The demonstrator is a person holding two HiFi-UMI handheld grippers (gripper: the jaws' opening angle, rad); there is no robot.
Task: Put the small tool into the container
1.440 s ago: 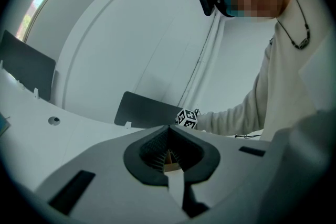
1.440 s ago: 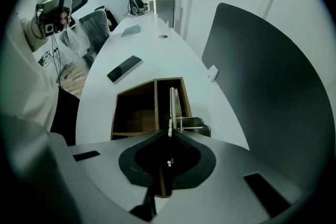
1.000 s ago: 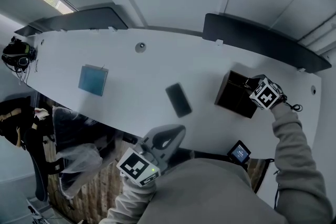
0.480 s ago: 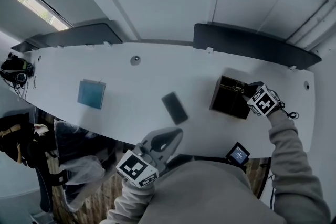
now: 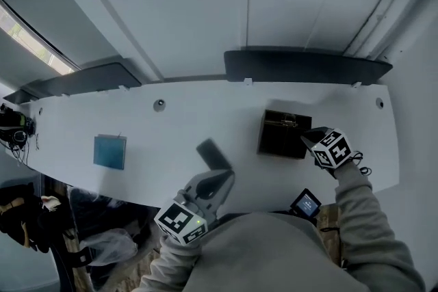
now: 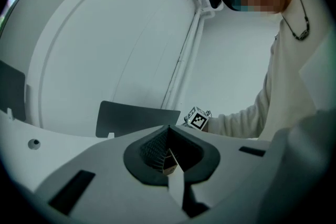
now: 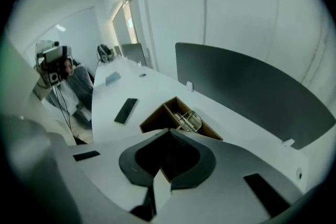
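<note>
Two compartments split the brown-lined container [image 7: 157, 119], which stands on the white table [image 5: 150, 140] at 3 o'clock from its middle. The small tool [image 7: 189, 121], pale and glinting, lies in the compartment on the divider's 2 o'clock side in the right gripper view. The other compartment shows bare brown floor. The right gripper [image 7: 160, 183] hangs at the container's 4 o'clock corner, its tongs just snapped together with nothing between them. The left gripper [image 6: 172, 173] sits at 6 o'clock, at the table's near edge, tongs pressed together with nothing seen between them. Black-and-white square patterns cover each marker cube [image 5: 333, 148]. A small screen [image 5: 307, 202] glows at the container's 5 o'clock, its print too small to read. A dark phone [image 5: 213, 154] lies at the container's 8 o'clock, and a teal square [image 5: 109, 151] lies farther out at 9 o'clock.
</note>
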